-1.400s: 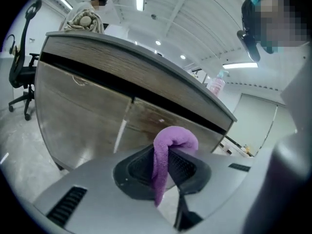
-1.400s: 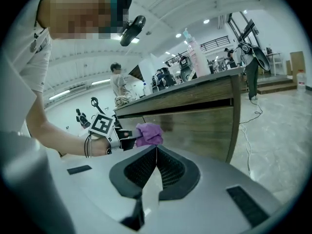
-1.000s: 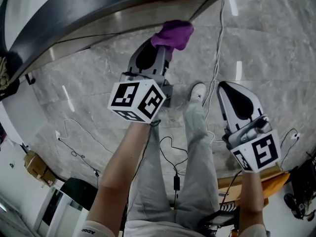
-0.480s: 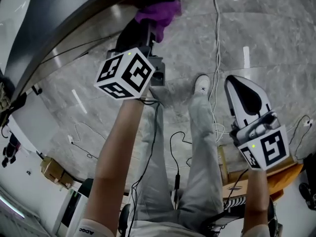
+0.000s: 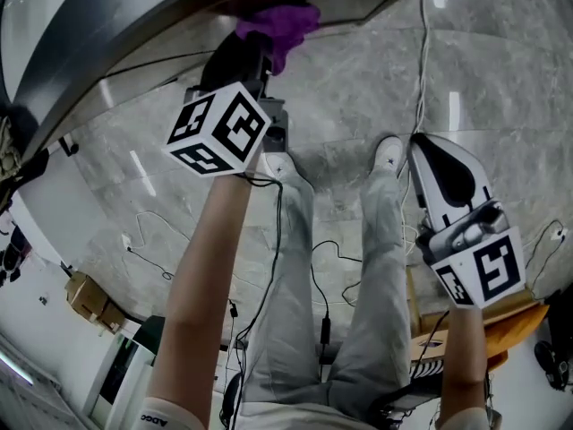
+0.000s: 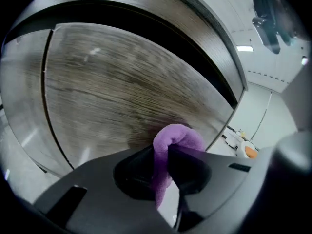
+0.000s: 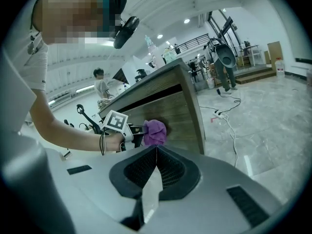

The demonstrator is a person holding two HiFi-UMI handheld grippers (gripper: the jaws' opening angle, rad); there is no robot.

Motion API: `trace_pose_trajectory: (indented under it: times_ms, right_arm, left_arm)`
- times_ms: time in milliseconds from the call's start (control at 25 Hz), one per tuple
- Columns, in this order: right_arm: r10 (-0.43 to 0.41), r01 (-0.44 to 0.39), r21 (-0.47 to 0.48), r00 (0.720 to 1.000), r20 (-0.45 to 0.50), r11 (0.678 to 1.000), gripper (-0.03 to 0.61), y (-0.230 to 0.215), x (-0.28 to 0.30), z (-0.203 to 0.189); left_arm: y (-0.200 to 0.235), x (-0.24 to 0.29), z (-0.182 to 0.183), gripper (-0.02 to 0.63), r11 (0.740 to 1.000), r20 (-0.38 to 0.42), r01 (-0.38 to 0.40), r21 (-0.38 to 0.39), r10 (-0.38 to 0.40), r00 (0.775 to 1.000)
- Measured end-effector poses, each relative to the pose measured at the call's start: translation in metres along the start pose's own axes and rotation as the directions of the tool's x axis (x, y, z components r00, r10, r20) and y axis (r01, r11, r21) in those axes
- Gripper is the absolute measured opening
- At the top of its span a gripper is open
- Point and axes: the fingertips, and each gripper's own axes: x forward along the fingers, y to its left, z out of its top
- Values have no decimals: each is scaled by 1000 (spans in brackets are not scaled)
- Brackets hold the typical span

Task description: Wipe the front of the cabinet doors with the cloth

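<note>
**A:** Purple terry cloth sits at the top of the head view, pinched in the black left gripper and pushed against the cabinet. The arm is stretched forward, so the wad meets the panel square on.

**B:** And the white right gripper?

**A:** It hangs low over the grey marble floor, well apart from the cabinet. Parked, I'd say, so it doesn't foul the wiping arm.

**B:** Left gripper view now.

**A:** The jaws are clamped on a fold of the cloth. Its loop bulges out ahead of the tips and touches the brown wood-grain cabinet door. That bulge is the working pad, I reckon. There's one thin vertical seam at the left, so two door fronts are in frame.

**B:** Right gripper view?

**A:** Its jaws are pressed together with nothing between them. Beyond them it looks side-on at the job: the cloth is on the wood-grain front, below the dark top edge.

**B:** The tally?

**A:** One cloth and two grippers, only one of them working. The wipe looks under way, but I can't tell how much of the door is covered.
</note>
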Motion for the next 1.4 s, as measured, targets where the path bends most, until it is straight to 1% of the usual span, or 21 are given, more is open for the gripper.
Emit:
trace_pose_trajectory:
  times_ms: [320, 560, 720, 840, 960, 1040, 1120, 1240, 1400]
  right_arm:
    - [47, -48, -43, 999, -24, 998, 28, 50, 35, 0]
    - [58, -59, -47, 998, -23, 997, 28, 72, 54, -1]
    - [80, -81, -42, 997, -23, 996, 28, 85, 62, -3]
    - [94, -95, -41, 995, -20, 995, 28, 91, 62, -2]
    - [101, -102, -42, 995, -21, 994, 28, 85, 55, -2]
    - [97, -98, -44, 995, -26, 994, 28, 72, 46, -1]
    - [89, -90, -44, 996, -29, 995, 28, 54, 34, 1]
    - [76, -78, -44, 996, -35, 996, 28, 22, 16, 3]
    - [59, -60, -32, 998, -35, 998, 28, -20, -5, 3]
  left_arm:
    - [78, -43, 15, 59, 996, 14, -90, -16, 90, 996]
    - [128, -70, 24, 58, 982, 14, -186, -17, 186, 982]
    - [152, -84, 26, 58, 972, 23, -233, -36, 234, 972]
    - [156, -93, 27, 58, 965, 37, -256, -52, 258, 965]
    - [145, -98, 18, 58, 961, 39, -266, -77, 270, 962]
    - [125, -94, 8, 58, 964, 35, -254, -84, 258, 966]
    - [94, -84, -6, 58, 972, 16, -222, -71, 224, 975]
    - [40, -58, -35, 58, 985, -35, -160, -59, 158, 987]
    - [-24, -16, -67, 58, 995, -88, -86, -50, 81, 993]
